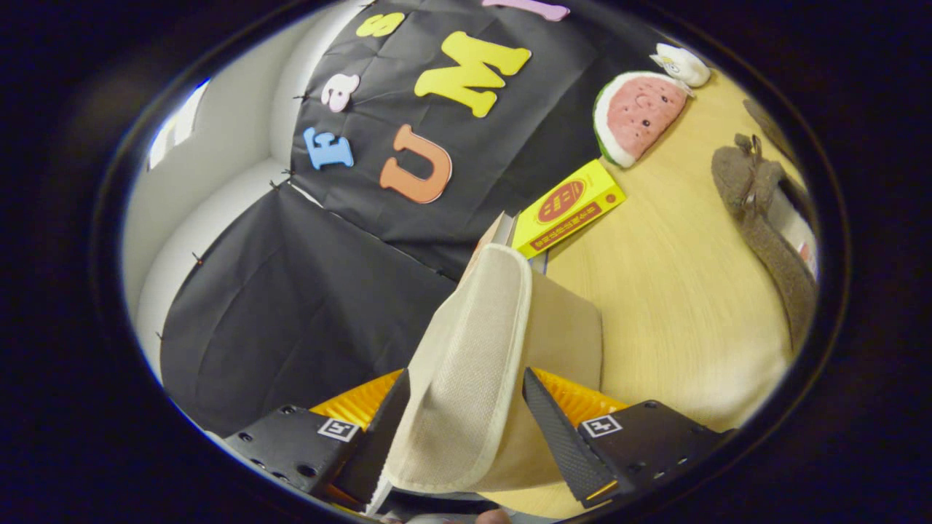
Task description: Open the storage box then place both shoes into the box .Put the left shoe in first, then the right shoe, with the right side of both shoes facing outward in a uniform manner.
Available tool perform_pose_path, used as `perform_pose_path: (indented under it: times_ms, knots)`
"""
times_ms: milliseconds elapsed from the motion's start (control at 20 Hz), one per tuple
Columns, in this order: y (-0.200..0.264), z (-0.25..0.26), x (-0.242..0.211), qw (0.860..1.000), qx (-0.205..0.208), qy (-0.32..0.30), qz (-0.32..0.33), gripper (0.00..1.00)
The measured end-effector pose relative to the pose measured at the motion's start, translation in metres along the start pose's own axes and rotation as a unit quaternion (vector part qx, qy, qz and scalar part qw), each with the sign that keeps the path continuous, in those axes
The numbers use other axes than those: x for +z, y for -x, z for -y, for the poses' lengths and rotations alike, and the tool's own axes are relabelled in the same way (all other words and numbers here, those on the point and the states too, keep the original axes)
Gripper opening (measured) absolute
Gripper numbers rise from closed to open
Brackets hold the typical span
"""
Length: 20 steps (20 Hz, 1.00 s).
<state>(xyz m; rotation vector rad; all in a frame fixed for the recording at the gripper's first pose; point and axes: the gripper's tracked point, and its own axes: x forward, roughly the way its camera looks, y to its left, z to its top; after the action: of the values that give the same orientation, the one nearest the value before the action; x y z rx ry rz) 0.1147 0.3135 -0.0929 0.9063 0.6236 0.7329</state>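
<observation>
Beige mesh fabric marks the slipper (473, 364) held in the gripper (466, 429), whose two fingers press on its opposite sides, clamped on it. The slipper's long axis runs forward along the fingers and away from them, its far end rounded and pointing toward the yellow box (568, 207); which end is toe or heel cannot be told. Its near end is cut off below the fingertips, and a flat tan face of it shows on the side toward the wooden table (677, 291). Whether it is the left or right shoe cannot be told.

Just beyond the slipper's far end lies the yellow box, flat on the table with a book-like edge (502, 229) partly hidden beneath it. Farther beyond the yellow box, a watermelon-slice plush (637, 116) leans by the black cloth wall (306, 291), and a small white toy (681, 64) sits beside the plush. Well apart from the slipper, across the table from it, lies a brown fuzzy slipper (764, 218), elongated, partly cut off at the far edge; its opening is hard to make out.
</observation>
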Motion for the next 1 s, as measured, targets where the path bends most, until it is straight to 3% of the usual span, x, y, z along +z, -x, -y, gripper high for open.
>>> perform_pose_path:
  times_ms: [50,150,350,400,500,800,1000]
  knots:
    - [-0.002,-0.001,-0.001,1.0,0.004,-0.008,-0.001,0.94]
    - [0.001,0.002,0.005,1.0,0.004,-0.016,-0.001,0.75]
    - [0.024,-0.002,0.036,0.995,0.008,-0.076,0.058,0.23]
    - [0.022,-0.013,0.03,0.998,0.008,-0.048,0.041,0.1]
    - [0.028,-0.031,0.034,0.999,0.028,-0.02,0.04,0.0]
    - [0.034,-0.059,0.034,0.998,0.051,0.009,0.03,0.0]
    - [0.022,-0.103,0.042,0.997,0.069,0.036,0.028,0.0]
